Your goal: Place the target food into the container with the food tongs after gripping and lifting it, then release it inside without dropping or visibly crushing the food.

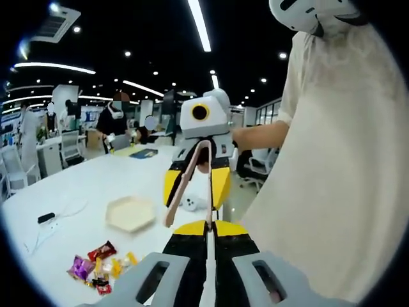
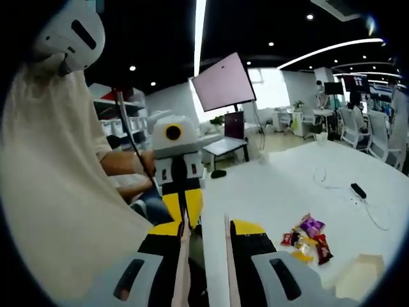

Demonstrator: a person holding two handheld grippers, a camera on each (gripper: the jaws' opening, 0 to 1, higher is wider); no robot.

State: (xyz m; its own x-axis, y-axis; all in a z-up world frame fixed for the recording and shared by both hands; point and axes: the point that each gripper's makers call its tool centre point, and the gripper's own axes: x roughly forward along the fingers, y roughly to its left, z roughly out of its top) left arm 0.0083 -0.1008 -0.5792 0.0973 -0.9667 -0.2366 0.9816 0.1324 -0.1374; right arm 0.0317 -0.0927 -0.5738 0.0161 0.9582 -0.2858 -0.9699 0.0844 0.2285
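1. Left gripper view: the left gripper (image 1: 208, 252) has its jaws drawn almost together on one thin arm of the food tongs (image 1: 206, 185). The tongs' other arm splays out freely toward the hexagonal container (image 1: 131, 214).
2. The right gripper (image 1: 197, 187) faces the camera beyond the container's right side. The bend of the tongs sits against its body, between its yellow jaws.
3. The container lies flat on the white table (image 1: 96, 179). The pile of wrapped snacks (image 1: 99, 265) lies near its lower left edge, apart from it. A black device with a cable (image 1: 46, 217) lies well to its left. Bare tabletop stretches behind the container.
4. A person in a cream shirt (image 1: 319, 160) stands off the table's edge, well right of the container.
5. Right gripper view: the right gripper (image 2: 204, 256) holds its jaws narrowly apart, with the tongs' (image 2: 226, 256) two arms lying along their inner faces. The left gripper (image 2: 182, 204) meets one arm's tip.
6. The container (image 2: 358, 275) sits at the lower right. The snacks (image 2: 307, 240) lie just up-left of it. The table (image 2: 287, 185) is open beyond, out to the black device (image 2: 358, 190).
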